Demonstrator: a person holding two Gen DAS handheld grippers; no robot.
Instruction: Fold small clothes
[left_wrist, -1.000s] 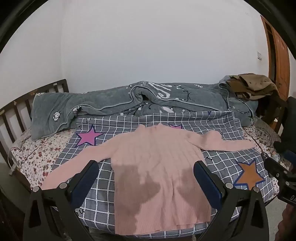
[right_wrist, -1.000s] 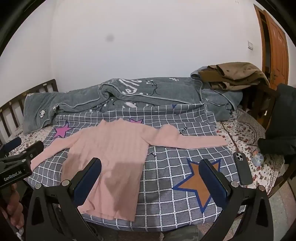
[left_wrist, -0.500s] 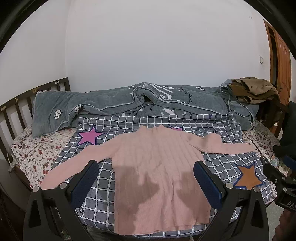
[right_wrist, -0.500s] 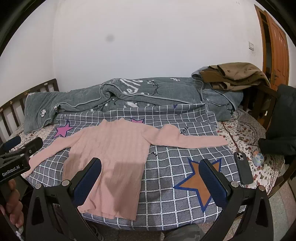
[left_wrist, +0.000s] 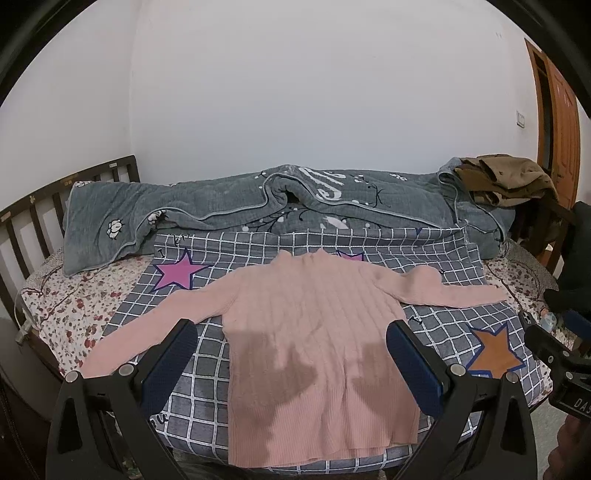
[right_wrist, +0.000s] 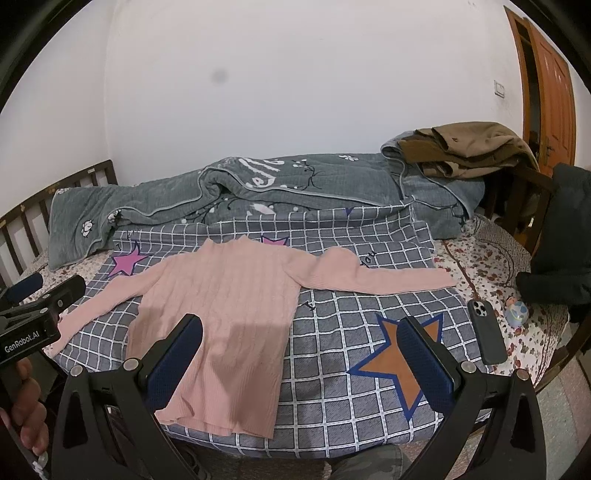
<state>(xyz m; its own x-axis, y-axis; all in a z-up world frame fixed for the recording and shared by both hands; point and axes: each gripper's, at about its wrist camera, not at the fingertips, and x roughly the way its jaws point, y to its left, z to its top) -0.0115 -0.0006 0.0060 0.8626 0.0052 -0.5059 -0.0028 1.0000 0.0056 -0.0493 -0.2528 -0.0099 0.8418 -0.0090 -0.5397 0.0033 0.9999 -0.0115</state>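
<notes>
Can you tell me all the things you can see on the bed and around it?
sweater: one, pink, flat on checked cover, sleeves out
checked cover: one, grey with stars, on bed
quilt: one, grey, bunched along wall
brown clothes: pile, far right of quilt
phone: one, dark, right bed edge
small toy: one, pale blue, beside phone
door: one, orange-brown, right
left tool: open, empty
right tool: open, empty

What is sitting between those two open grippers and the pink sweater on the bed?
Nothing visible. The pink sweater lies spread flat on the checked sheet, with both the left gripper and right gripper open just in front of it. The phone lies off to the right, clear of the sweater.
</notes>
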